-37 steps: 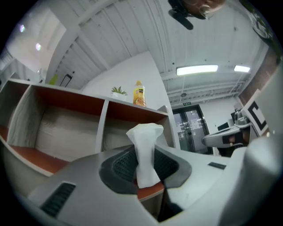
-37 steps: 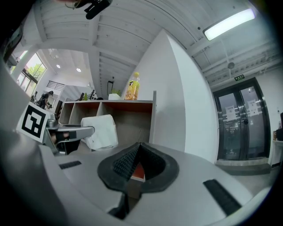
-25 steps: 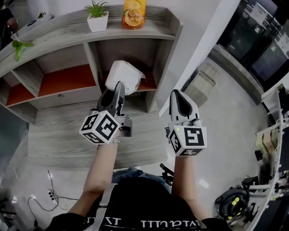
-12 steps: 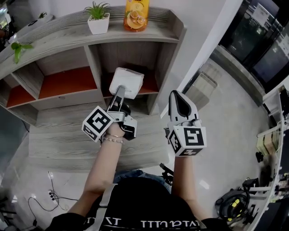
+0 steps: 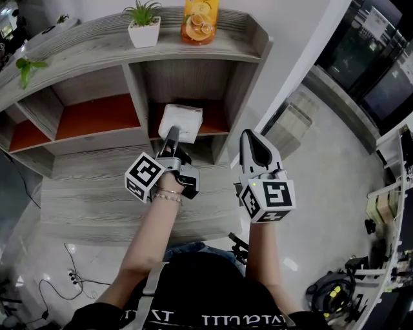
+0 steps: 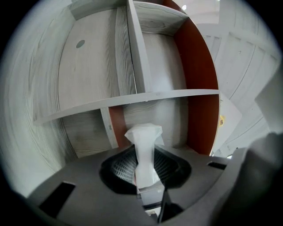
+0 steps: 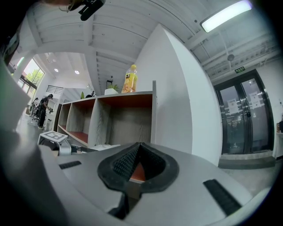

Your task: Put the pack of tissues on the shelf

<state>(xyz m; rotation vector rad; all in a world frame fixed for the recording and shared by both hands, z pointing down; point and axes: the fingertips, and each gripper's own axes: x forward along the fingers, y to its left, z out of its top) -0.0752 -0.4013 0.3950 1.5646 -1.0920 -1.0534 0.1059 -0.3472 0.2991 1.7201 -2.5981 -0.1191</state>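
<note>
The white pack of tissues (image 5: 182, 121) hangs at the mouth of the shelf's right-hand compartment, just above its red floor (image 5: 218, 122). My left gripper (image 5: 171, 136) is shut on the pack's near edge and is rolled onto its side. In the left gripper view the pack (image 6: 144, 145) shows edge-on between the two pads, with the compartment's wooden back wall (image 6: 154, 114) behind it. My right gripper (image 5: 253, 138) hovers to the right, in front of the shelf's end wall, shut with nothing in it. Its closed tips (image 7: 139, 148) point at the same shelf (image 7: 124, 119).
The grey wooden shelf (image 5: 84, 38) carries a potted plant (image 5: 144, 29) and an orange drink bottle (image 5: 199, 19) on top. Two more red-floored compartments (image 5: 97, 116) lie to the left. A lower ledge (image 5: 97, 187) juts out under my hands. Cables (image 5: 64, 277) lie on the floor at the left.
My left gripper has pushed forward and down toward the right compartment, rolling over as it went, and the pack has come down into the opening. The right gripper has stayed put.
</note>
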